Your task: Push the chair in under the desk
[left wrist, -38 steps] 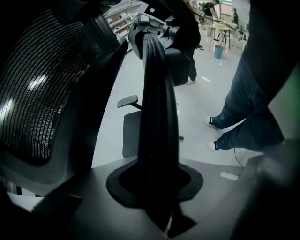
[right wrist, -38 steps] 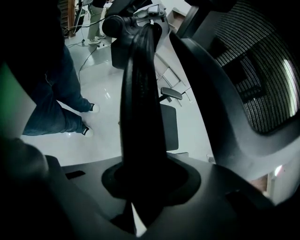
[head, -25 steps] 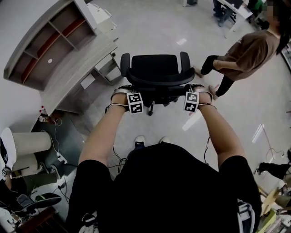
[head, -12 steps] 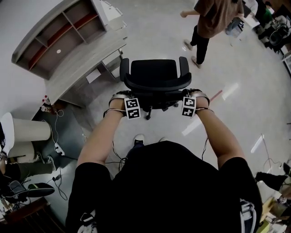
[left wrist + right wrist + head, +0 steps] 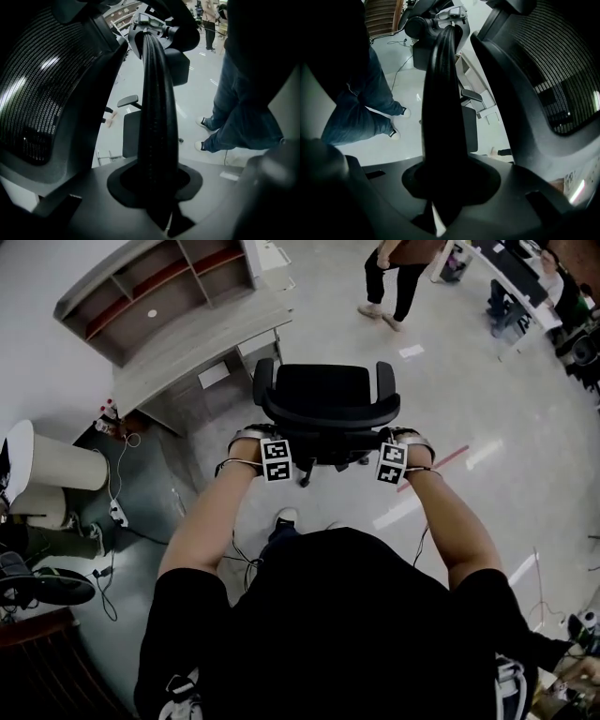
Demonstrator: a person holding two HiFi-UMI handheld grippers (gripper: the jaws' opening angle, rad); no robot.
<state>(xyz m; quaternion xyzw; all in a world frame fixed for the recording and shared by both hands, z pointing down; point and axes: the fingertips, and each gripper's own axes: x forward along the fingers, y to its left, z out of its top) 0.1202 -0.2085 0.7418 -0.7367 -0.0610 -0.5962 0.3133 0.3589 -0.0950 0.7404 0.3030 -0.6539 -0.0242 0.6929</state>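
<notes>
The head view looks steeply down from above the person, far enough off to take in the whole chair [image 5: 328,399], the desk [image 5: 202,334] at far left and open floor [image 5: 469,381]. Each gripper view sits tight against the chair's back, the left gripper [image 5: 157,183] view with the mesh [image 5: 28,93] on its left and the right gripper [image 5: 440,187] view mirrored. Both face down and back toward the person's jeans [image 5: 239,112]. All three views share chair, floor and shoes [image 5: 286,517].

Bright overhead light leaves glare streaks on the floor [image 5: 487,399]; the head view bows at its edges; gripper views are dim, the near chair [image 5: 154,117] blurred
</notes>
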